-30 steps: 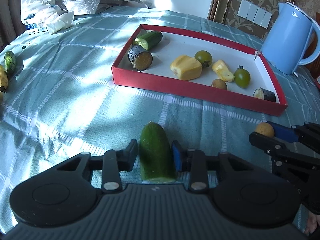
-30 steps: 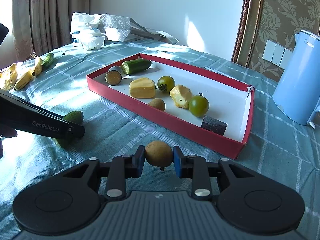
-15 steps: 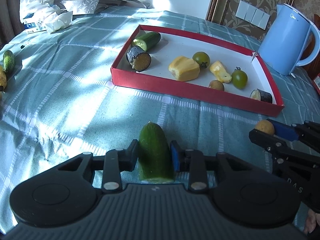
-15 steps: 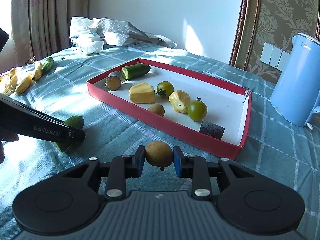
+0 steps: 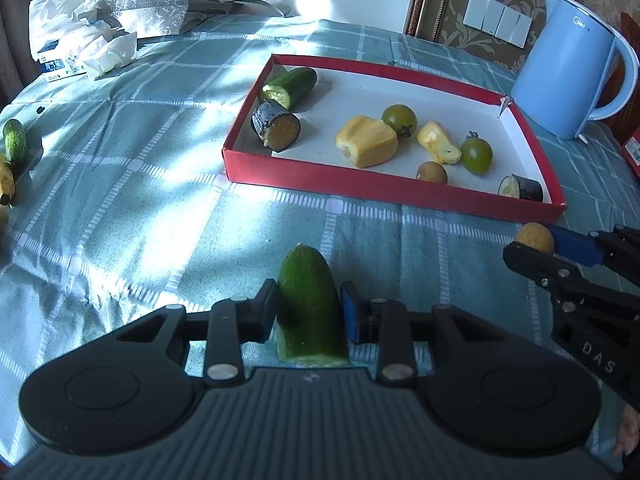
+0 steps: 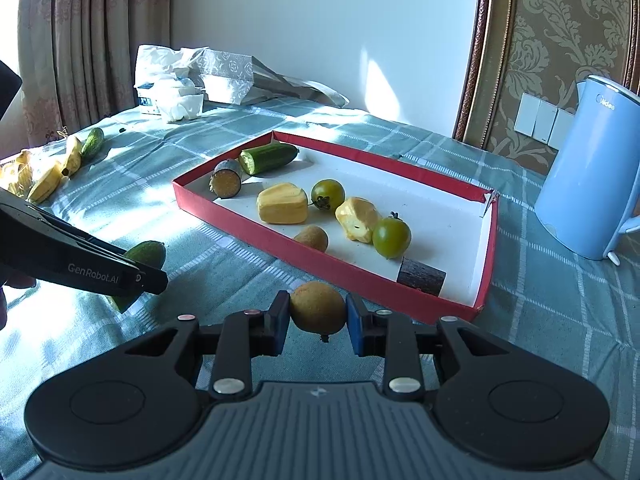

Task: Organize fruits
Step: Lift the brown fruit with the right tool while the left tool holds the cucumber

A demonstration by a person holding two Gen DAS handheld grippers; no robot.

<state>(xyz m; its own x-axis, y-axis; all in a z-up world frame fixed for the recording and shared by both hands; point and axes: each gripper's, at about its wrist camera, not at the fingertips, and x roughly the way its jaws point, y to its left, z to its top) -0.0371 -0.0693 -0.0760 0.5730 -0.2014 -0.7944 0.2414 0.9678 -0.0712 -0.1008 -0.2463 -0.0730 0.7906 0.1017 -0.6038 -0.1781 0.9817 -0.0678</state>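
we've got both tongs loaded, held above the checked cloth (image 5: 120,184) on the near side of the red tray (image 5: 384,196). left gripper (image 5: 308,312) is pinching a cucumber half (image 5: 310,300), cut end toward the cam, rounded tip pointing at the tray. right gripper (image 6: 318,320) is pinching a small brown fruit (image 6: 318,307), just short of the tray's near wall; in the left cam it sits at the right edge w/ the fruit at its tip. in the right cam the left one comes in from the left edge, cucumber half poking out past its fingers. inside the tray: another cucumber piece (image 5: 290,86) in the far left corner, a dark cut chunk (image 5: 276,126) just beside it, a yellow piece (image 5: 366,140) mid-tray touching a green tomato (image 5: 399,118), a 2nd yellow piece (image 5: 438,148) next to a 2nd green tomato (image 5: 476,155), a brown fruit (image 5: 432,172) near the front wall, and a dark chunk (image 5: 520,188) in the near right corner. outside it: blue kettle (image 5: 568,68) off the tray's far right, bags + tissue (image 5: 108,28) at the far left, and bananas (image 6: 52,174) w/ a whole cucumber (image 6: 93,142) at the left edge of the cloth.
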